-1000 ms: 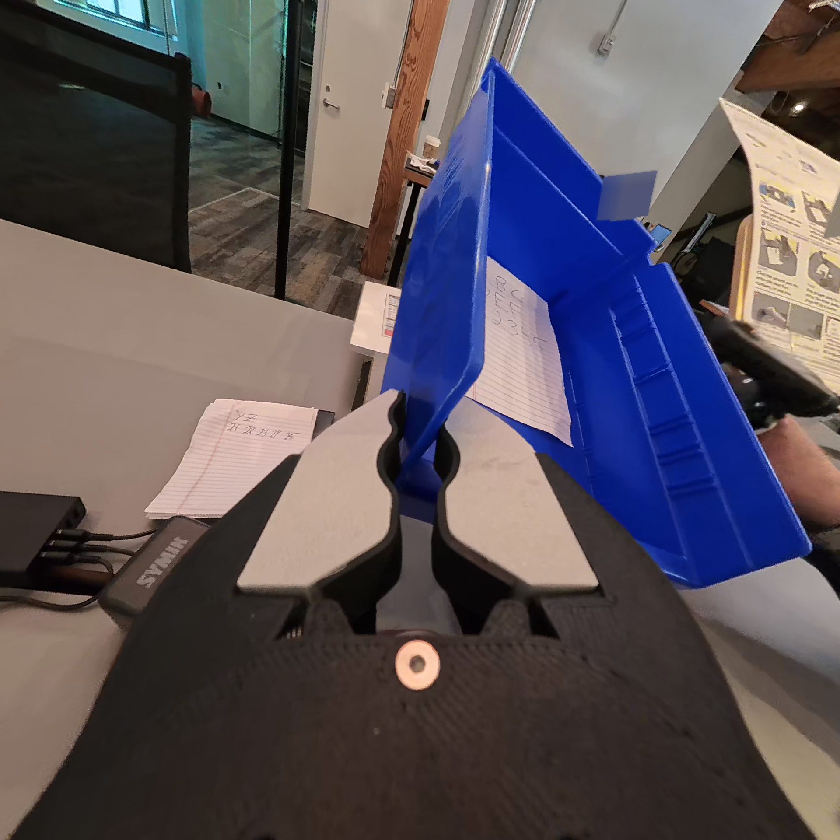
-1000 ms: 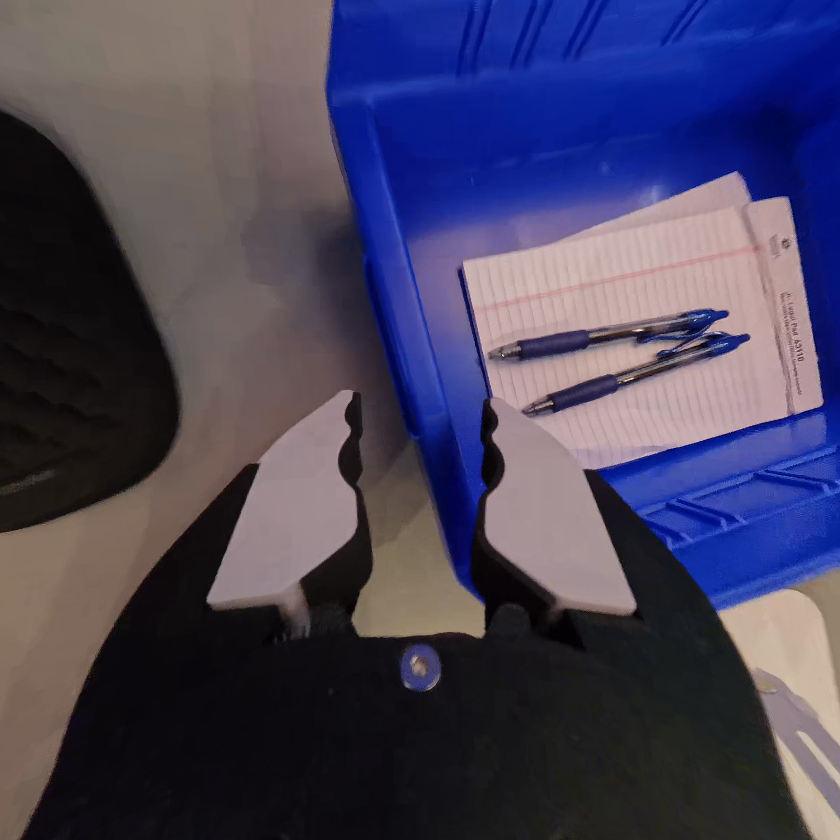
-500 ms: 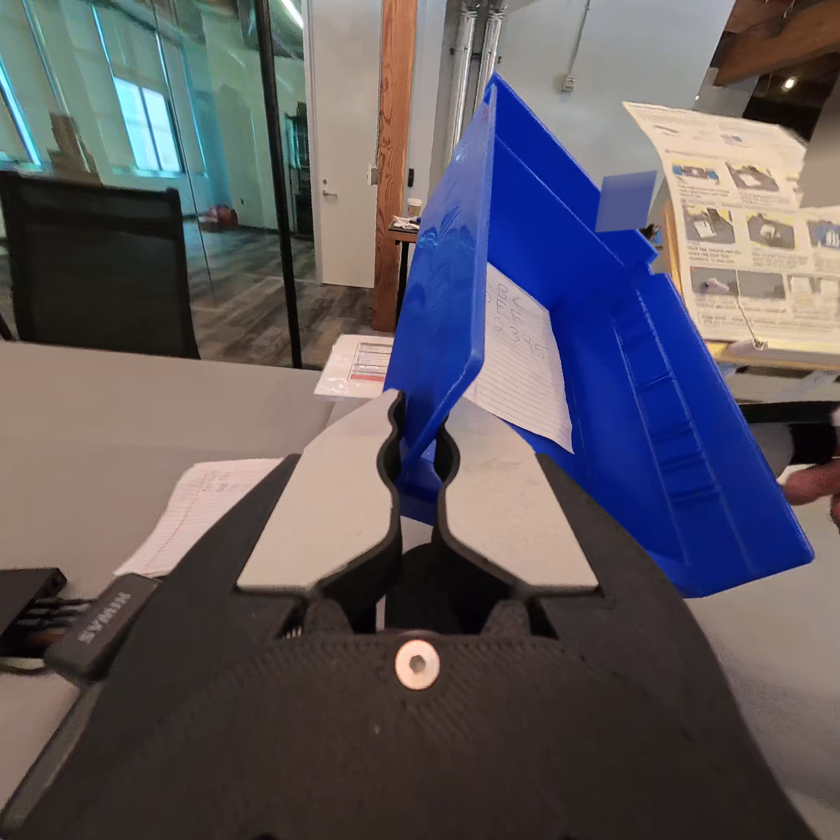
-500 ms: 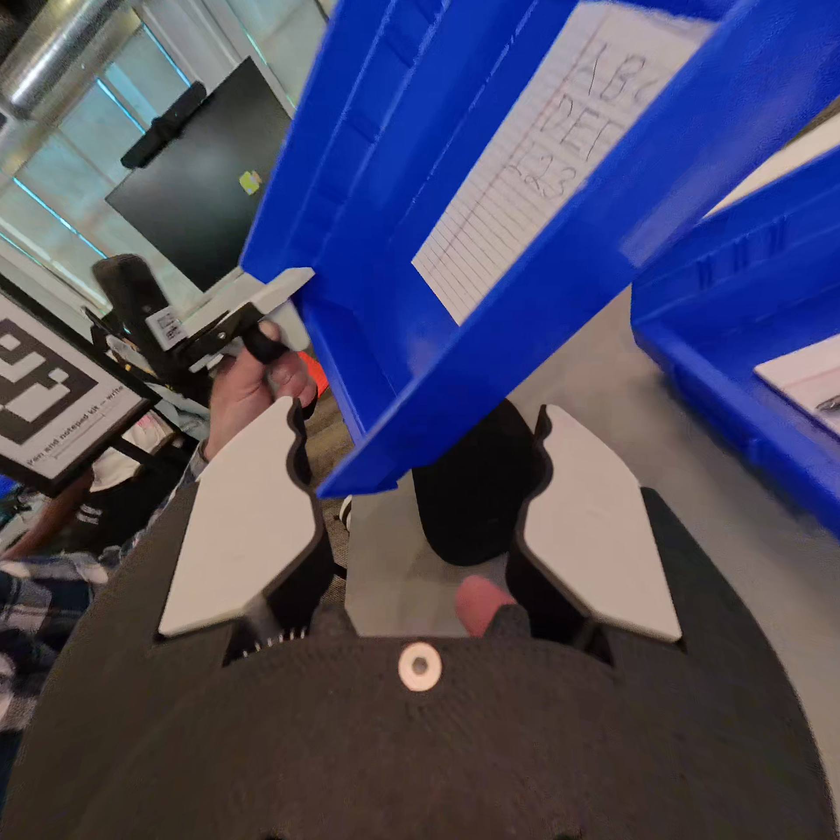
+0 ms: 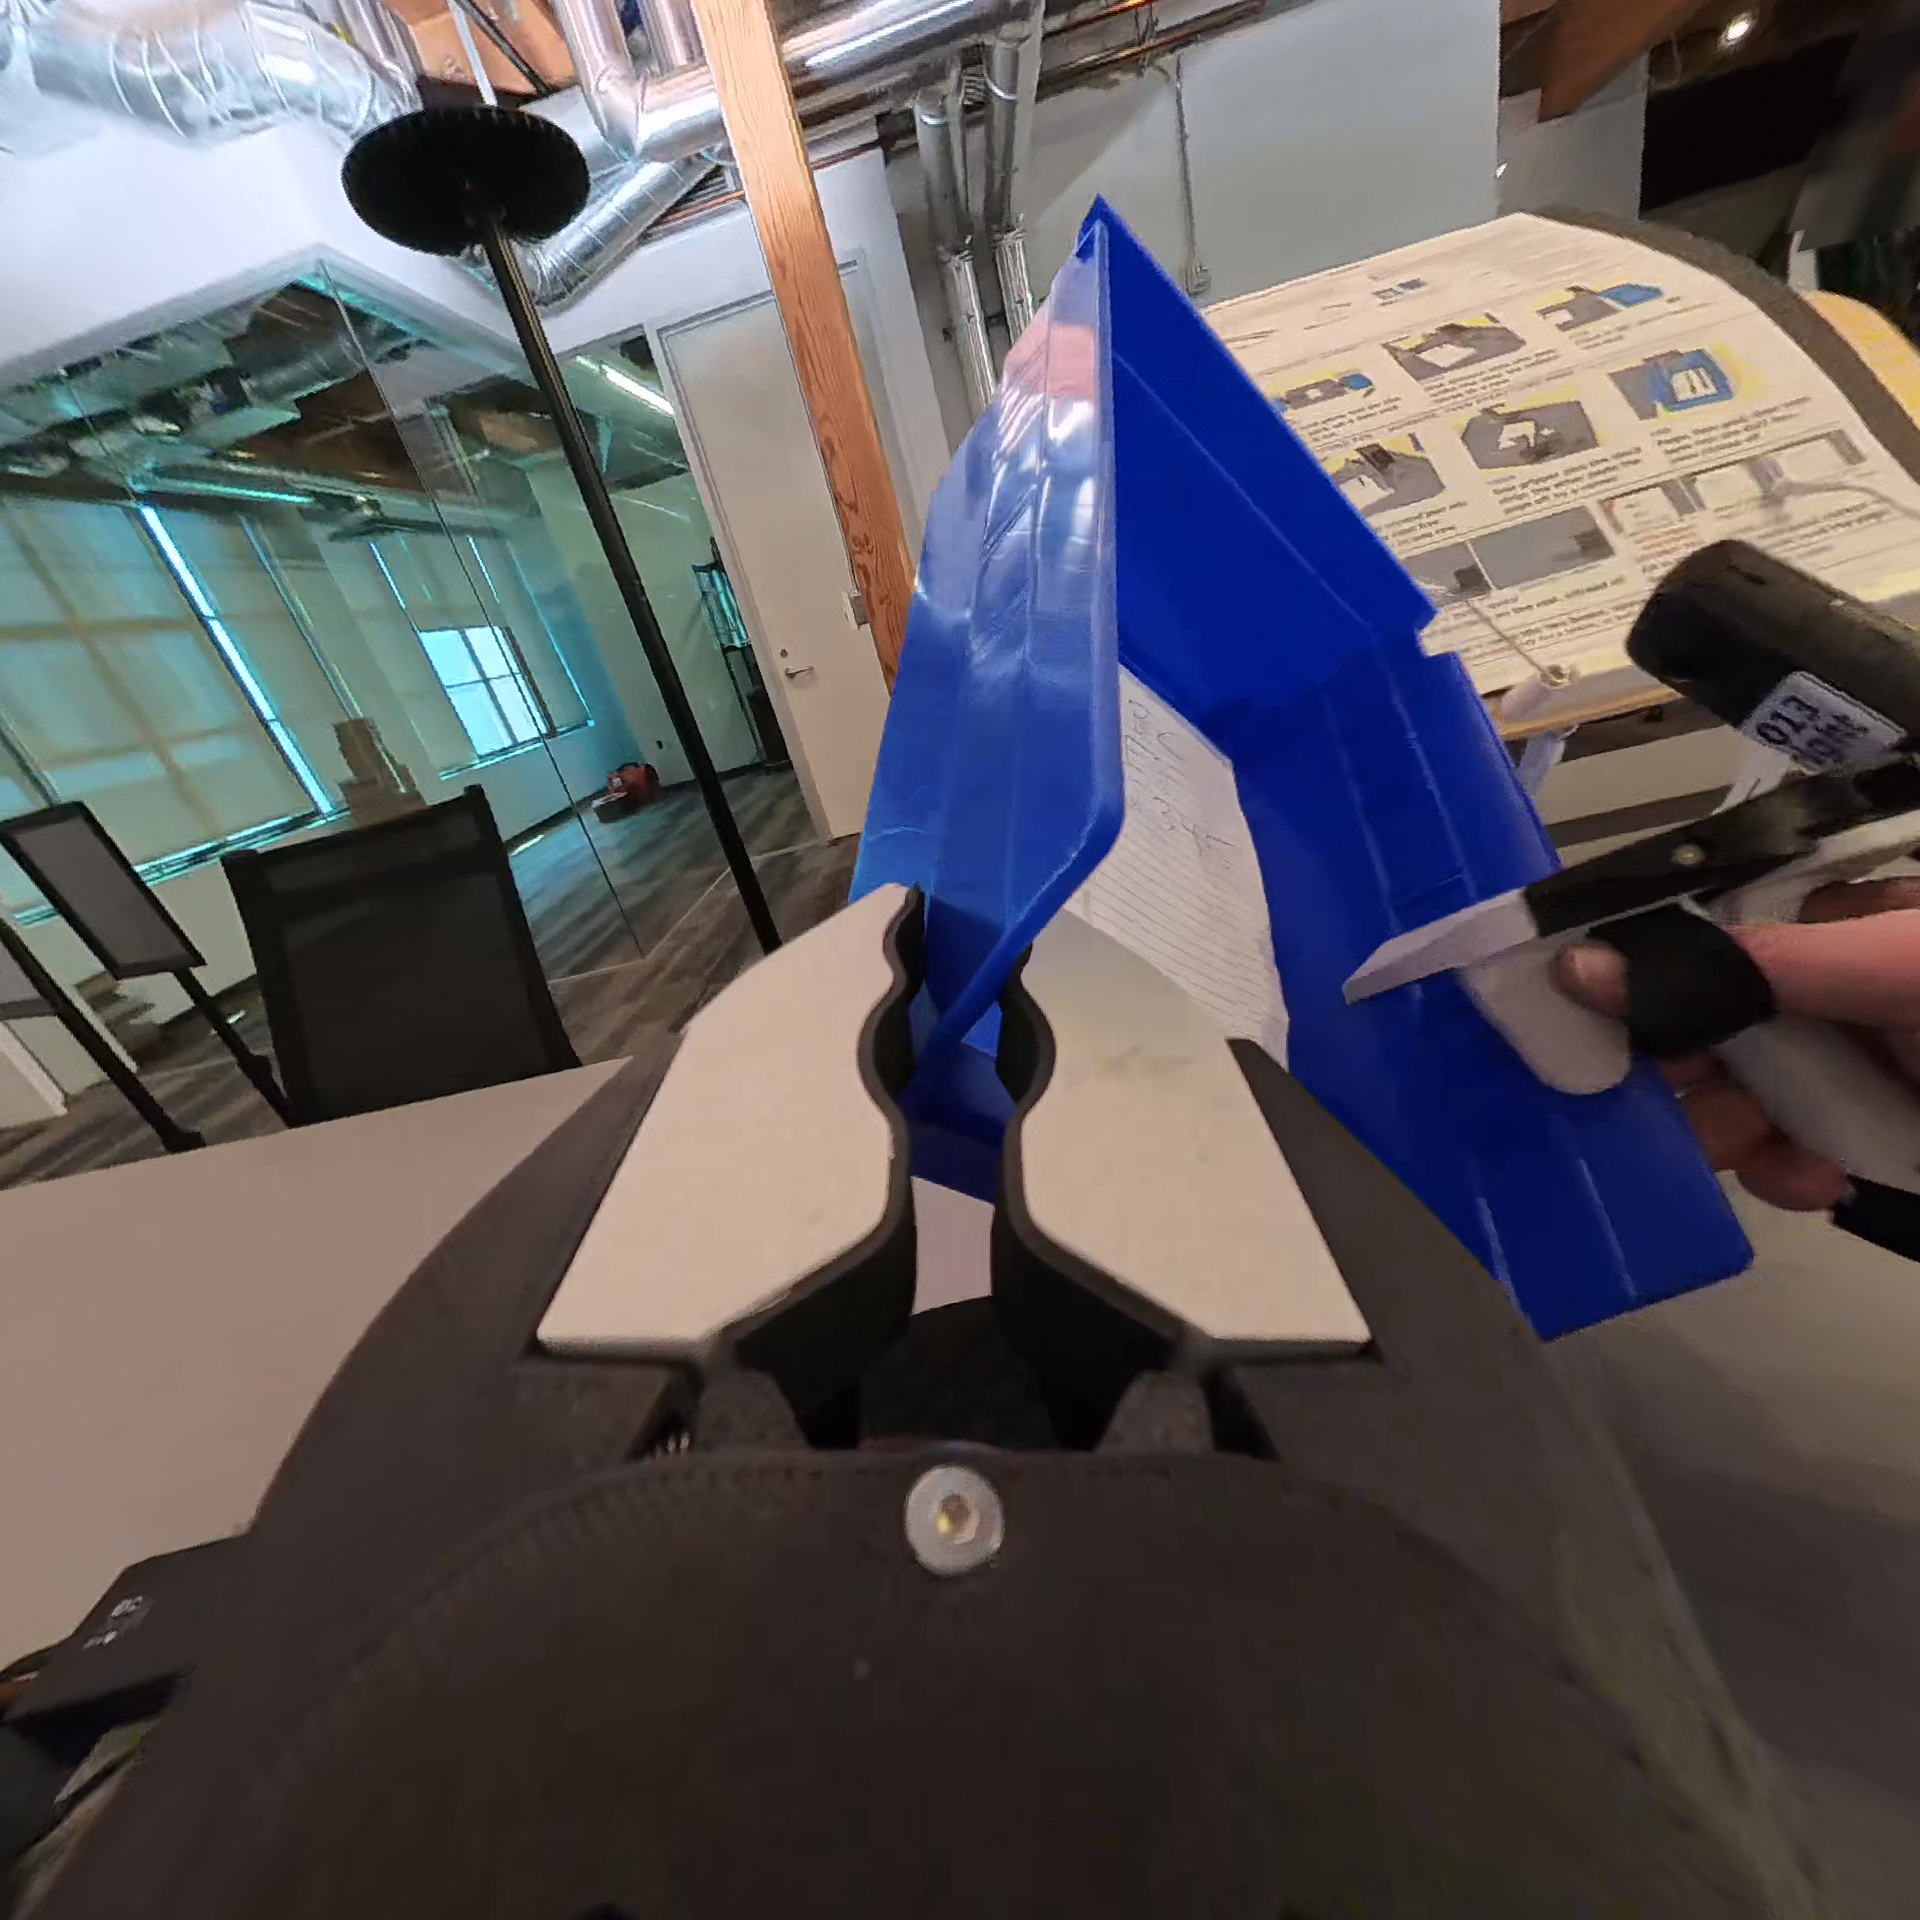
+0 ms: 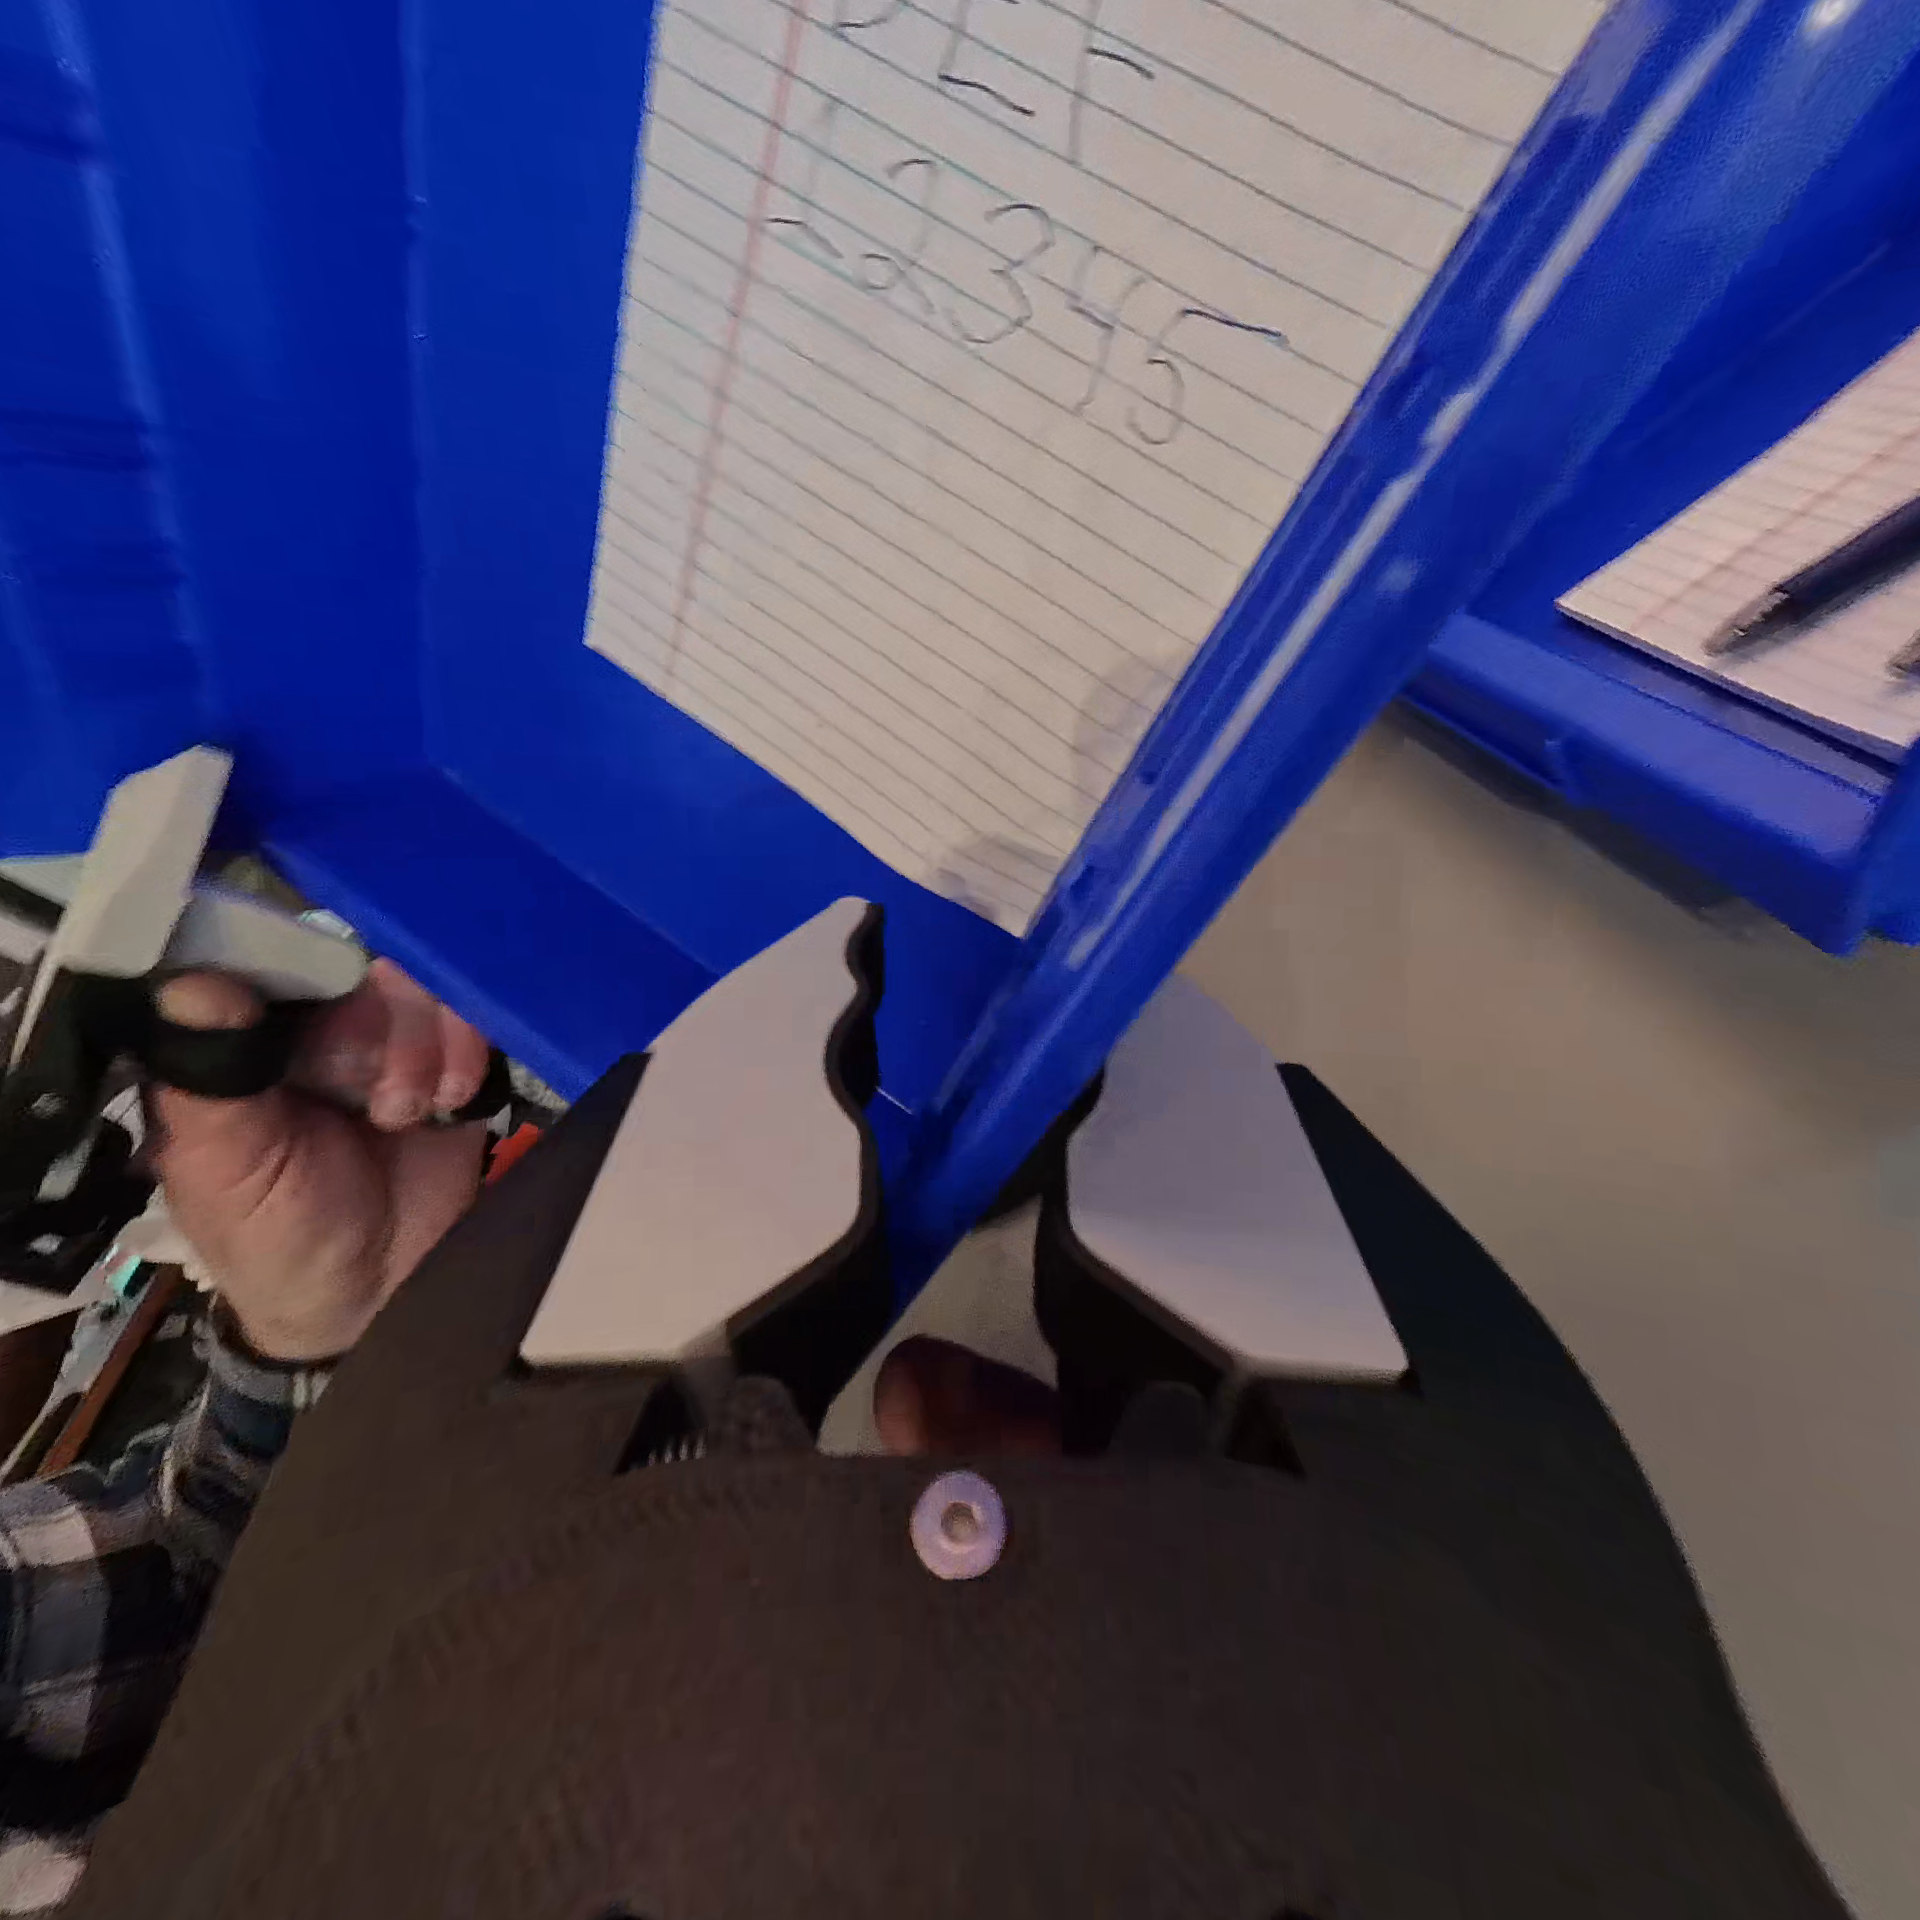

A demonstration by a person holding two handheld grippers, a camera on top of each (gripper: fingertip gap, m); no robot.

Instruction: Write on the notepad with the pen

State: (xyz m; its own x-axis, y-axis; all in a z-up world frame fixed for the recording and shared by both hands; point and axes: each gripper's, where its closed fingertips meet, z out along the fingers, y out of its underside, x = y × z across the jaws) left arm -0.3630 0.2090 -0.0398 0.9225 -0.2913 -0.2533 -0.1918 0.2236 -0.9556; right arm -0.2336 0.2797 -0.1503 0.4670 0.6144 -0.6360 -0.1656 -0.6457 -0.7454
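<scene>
Blue bin (image 5: 1351, 831) tilted, lined sheet (image 6: 935, 520) inside, both jaws gripping its rims

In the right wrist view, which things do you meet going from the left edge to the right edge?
Person's hand → lifted blue bin → written lined sheet → second blue bin → pen on notepad.

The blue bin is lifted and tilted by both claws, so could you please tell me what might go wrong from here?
1. The lined sheet lies loose in the steeply tilted blue bin and could slide out.
2. The left claw and right claw pinch only thin wall edges; the bin might slip.
</scene>
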